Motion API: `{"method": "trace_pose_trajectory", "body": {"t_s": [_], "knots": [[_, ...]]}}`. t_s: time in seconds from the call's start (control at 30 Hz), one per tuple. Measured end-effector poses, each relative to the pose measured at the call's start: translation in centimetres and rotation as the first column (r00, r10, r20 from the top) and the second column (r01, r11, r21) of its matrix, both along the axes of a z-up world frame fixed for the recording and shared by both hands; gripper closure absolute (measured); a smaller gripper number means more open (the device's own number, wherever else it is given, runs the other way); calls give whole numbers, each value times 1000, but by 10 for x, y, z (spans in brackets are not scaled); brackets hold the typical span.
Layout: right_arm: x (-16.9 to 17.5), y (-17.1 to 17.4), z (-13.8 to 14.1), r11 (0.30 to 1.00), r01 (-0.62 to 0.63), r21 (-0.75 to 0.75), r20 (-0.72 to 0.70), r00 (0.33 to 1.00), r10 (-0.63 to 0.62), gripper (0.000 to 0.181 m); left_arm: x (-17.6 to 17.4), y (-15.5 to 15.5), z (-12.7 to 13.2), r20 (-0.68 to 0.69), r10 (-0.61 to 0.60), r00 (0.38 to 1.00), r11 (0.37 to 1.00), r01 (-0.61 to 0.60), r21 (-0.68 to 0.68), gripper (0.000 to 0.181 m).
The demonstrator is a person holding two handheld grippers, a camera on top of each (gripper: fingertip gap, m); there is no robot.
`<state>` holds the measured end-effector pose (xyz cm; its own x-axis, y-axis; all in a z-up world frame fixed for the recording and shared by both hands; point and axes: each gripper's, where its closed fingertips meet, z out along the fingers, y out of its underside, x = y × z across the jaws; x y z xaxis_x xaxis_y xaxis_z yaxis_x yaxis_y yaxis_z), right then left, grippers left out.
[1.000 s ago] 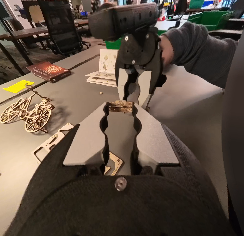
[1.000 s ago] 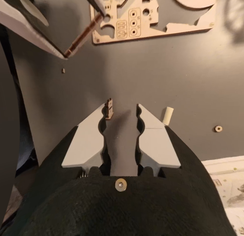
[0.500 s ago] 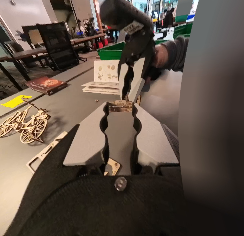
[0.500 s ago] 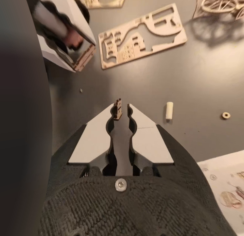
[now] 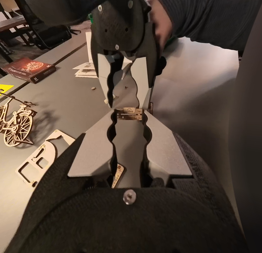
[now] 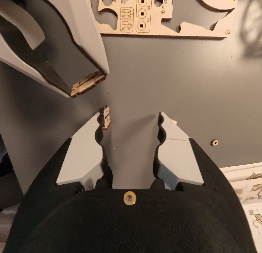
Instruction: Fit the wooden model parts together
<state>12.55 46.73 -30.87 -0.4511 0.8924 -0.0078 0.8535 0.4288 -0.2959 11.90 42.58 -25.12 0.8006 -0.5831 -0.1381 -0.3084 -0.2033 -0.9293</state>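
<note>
My left gripper is shut on a small wooden assembly, held across its fingertips above the grey table. My right gripper is open wide. A small flat wooden piece clings to the inside of its left fingertip and does not touch the other finger. In the left wrist view the right gripper points down, its tips just above the held assembly. In the right wrist view the left gripper and its assembly are at upper left, close to the small piece.
A punched wooden parts sheet lies ahead of the right gripper, another beside the left one. A finished wooden bicycle, a dark box, printed sheets, a loose washer and a grey-sleeved arm are around. The tips of one gripper are about 7 centimeters away from the tips of the other.
My right gripper narrowed, then opened wide, and came down close over the left gripper's assembly. The small piece stayed on its left finger. The left gripper kept its hold.
</note>
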Motion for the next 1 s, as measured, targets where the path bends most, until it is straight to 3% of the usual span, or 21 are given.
{"method": "trace_pose_trajectory", "body": {"t_s": [0.03, 0.17, 0.43, 0.73, 1.0], "knots": [[0, -1, 0, 1000, -6, 4, -7, 1000, 6, 97, 1, -1, -1, 0, -6, 1000, 1000, 6, -9, 148], [-2, -6, 0, 999, -32, 3, -45, 998, 33, 86, 6, -1, -8, -10, -33, 999, 998, 33, -47, 148], [-4, -6, 2, 997, -52, 52, -81, 995, 56, 86, 23, 1, -24, -72, -106, 992, 989, 98, -113, 148], [-3, 1, 4, 992, -70, 108, -82, 994, 79, 86, 24, 9, -26, -111, -77, 991, 993, 66, -99, 148], [-3, -7, 3, 990, -108, 88, -103, 988, 116, 72, 22, 13, -28, -127, -55, 990, 994, 43, -101, 148]]}}
